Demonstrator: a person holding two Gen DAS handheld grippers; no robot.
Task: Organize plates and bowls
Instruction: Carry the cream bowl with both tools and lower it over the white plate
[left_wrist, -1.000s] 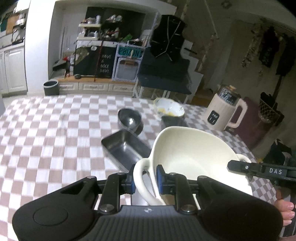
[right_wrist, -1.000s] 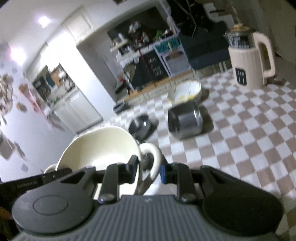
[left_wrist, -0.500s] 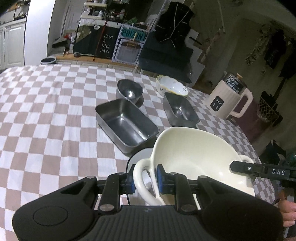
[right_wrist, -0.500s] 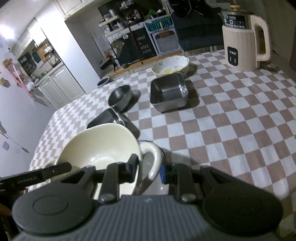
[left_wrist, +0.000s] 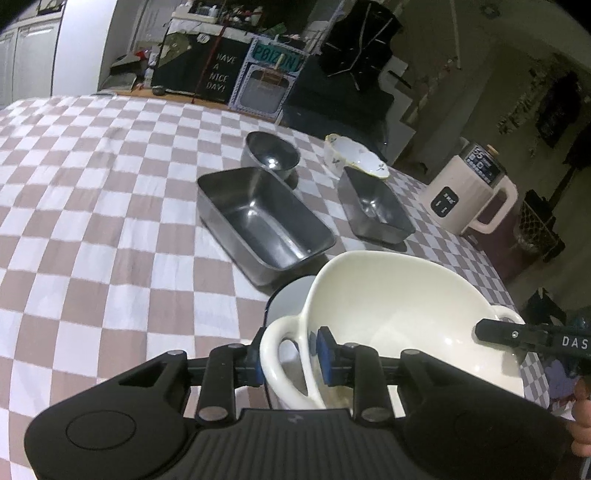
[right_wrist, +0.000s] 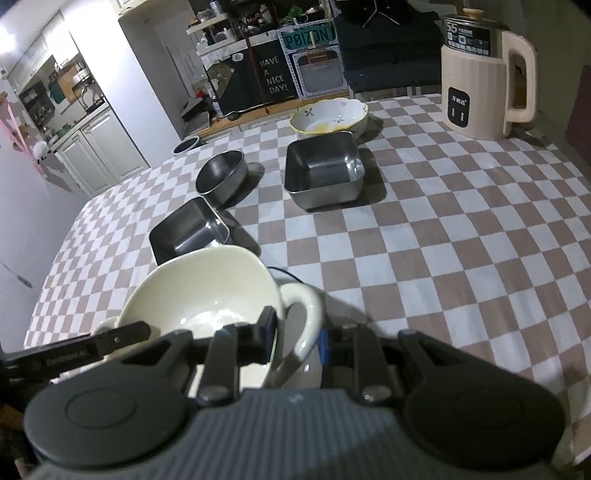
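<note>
Holding a cream bowl (left_wrist: 399, 314) by its two loop handles, one in each gripper, low over a grey plate (left_wrist: 288, 302) at the near edge of the checked table (left_wrist: 92, 206). Left gripper (left_wrist: 290, 352): narrow jaws set either side of the left handle (left_wrist: 280, 354), blue pad (left_wrist: 325, 354) on the inner side, now easing open with the handle between them; whether the pads press cannot be told for sure. Right gripper (right_wrist: 295, 338): narrow jaws on the right handle (right_wrist: 306, 317), closing, the handle caught between them. Sitting in the bowl's rim from the right, seen by the left wrist, the other gripper's black finger (left_wrist: 517, 334).

Beyond the bowl, just far of the plate: a long steel pan (left_wrist: 262, 218). Farther still, a round steel bowl (left_wrist: 271, 155). To the right of these, a smaller steel pan (left_wrist: 373, 203), and touching its far end a white flowered bowl (left_wrist: 354, 157) with yellow residue inside, seen from the right wrist (right_wrist: 328, 118). At the far right of the table, well apart from the dishes, a cream kettle (right_wrist: 480, 74) standing upright.
</note>
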